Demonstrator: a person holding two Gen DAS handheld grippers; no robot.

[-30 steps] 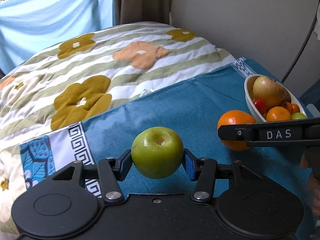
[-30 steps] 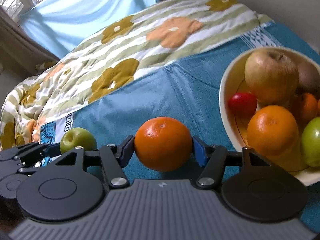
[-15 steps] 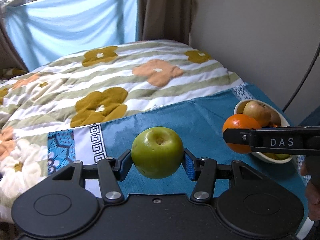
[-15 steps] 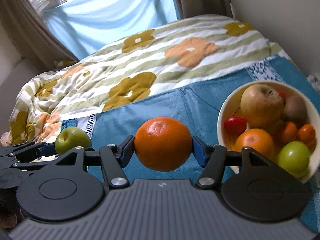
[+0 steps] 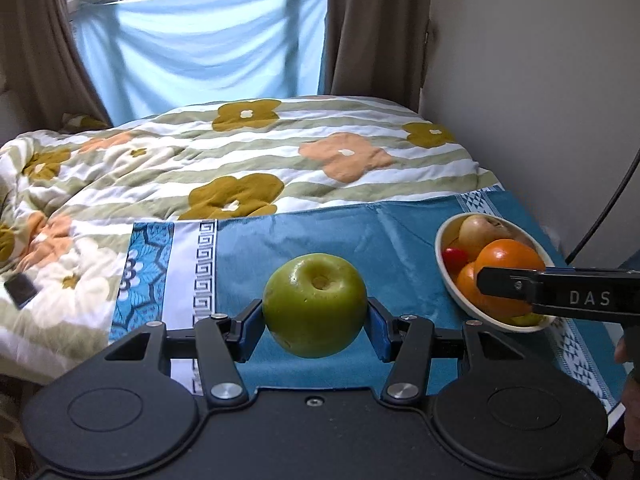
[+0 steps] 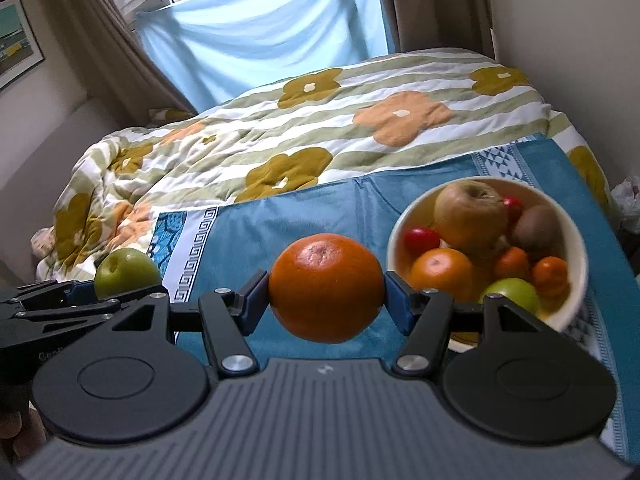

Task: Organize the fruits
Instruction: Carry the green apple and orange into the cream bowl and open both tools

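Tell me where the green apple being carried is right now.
The green apple sits clamped in the left tool, held above the blue cloth, left of the fruit bowl and the right tool's orange.

A blue cloth [image 5: 328,248] with a white key-pattern border lies spread below and ahead of the tool. Beyond it, a striped quilt [image 5: 240,160] with mustard and orange flowers covers the bed, rumpled toward the left. A small dark flat object [image 5: 21,288] rests on the quilt far to the tool's left. Farther ahead, a pale blue sheet [image 6: 264,36] hangs across the window, brown curtains [image 5: 376,28] on both sides. A framed picture [image 6: 16,40] hangs on the left wall. A black cable [image 5: 608,204] runs down the right wall.
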